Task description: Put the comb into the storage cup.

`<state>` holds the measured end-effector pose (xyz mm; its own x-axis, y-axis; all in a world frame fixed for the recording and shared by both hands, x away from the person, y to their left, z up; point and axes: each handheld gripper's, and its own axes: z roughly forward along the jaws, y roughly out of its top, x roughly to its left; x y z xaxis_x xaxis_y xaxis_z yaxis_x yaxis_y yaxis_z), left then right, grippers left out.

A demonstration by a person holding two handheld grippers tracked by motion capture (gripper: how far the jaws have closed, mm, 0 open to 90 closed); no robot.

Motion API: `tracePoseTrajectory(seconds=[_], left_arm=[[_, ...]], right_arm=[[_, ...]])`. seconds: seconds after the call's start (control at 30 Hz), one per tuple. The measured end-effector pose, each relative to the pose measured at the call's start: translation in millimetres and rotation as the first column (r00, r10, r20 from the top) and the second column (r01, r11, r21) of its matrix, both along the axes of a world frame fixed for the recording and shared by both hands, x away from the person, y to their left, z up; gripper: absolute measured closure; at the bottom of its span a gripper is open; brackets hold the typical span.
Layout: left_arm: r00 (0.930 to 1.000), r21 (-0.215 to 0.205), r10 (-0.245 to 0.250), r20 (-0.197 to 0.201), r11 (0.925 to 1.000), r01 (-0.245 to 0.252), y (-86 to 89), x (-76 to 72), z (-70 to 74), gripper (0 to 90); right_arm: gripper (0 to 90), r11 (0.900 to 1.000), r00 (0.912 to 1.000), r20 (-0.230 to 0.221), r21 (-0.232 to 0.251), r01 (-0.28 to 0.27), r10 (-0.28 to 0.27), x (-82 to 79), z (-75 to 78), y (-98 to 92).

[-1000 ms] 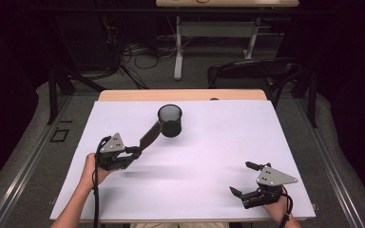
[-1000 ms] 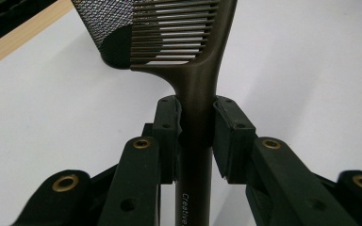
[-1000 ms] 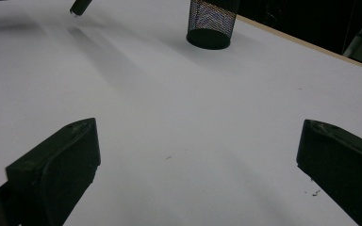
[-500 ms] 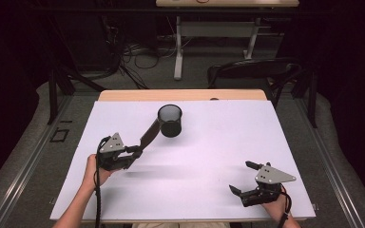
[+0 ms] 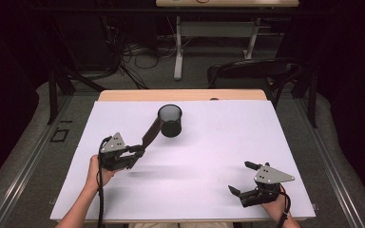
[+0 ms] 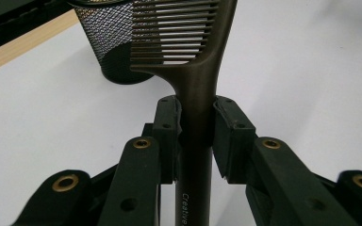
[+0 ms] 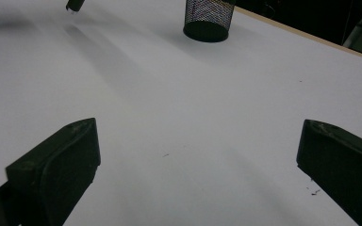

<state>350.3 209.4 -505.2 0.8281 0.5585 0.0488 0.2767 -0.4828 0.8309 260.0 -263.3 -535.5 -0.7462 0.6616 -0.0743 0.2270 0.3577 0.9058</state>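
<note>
A: Any legible print this frame?

B: One item. Pale lettering "Creative" runs lengthwise down the comb (image 6: 195, 141) handle, near the bottom edge of the left gripper view; the rest of the word is cut off.

A: Anything else?

B: Nothing else readable.

Bright, evenly lit white table (image 5: 218, 156), dark surroundings, soft shadows.
</note>
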Motion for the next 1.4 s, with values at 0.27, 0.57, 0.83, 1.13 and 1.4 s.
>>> tracePoseTrajectory(seconds=[0.27, 0.57, 0.83, 1.13, 1.4], left_arm=[[0.9994, -0.045, 0.034, -0.009, 0.9984, -0.034, -1.6, 2.3, -0.7, 72.7], [0.9985, -0.078, 0.055, 0.005, 0.9955, -0.055, -5.1, 3.5, -1.8, 72.6], [0.9968, -0.101, 0.076, 0.023, 0.9922, -0.073, -5.3, 2.0, 0.7, 72.6], [0.9946, -0.129, 0.098, 0.032, 0.9873, -0.093, -6.7, 4.4, 2.8, 72.7], [0.9919, -0.151, 0.117, 0.051, 0.9826, -0.108, -8.9, 3.7, 7.4, 72.7]], right_arm=[[0.0, 1.0, 1.0, -0.004, -0.01, -0.003, 0.003, 1.1, -0.6, 0.5], [0.0, 1.0, 1.0, -0.005, 0.004, 0.006, -0.006, 1.3, -0.8, -0.8], [0.0, 1.0, 0.9998, -0.02, -0.001, 0.0, 0.0, 3.5, -1.6, 0.1], [0.0, 1.0, 0.9998, -0.016, 0.0, 0.013, -0.013, 2.0, -1.4, -1.2], [0.0, 1.0, 0.9998, -0.02, -0.003, 0.004, -0.004, 3.1, -1.9, 0.8]])
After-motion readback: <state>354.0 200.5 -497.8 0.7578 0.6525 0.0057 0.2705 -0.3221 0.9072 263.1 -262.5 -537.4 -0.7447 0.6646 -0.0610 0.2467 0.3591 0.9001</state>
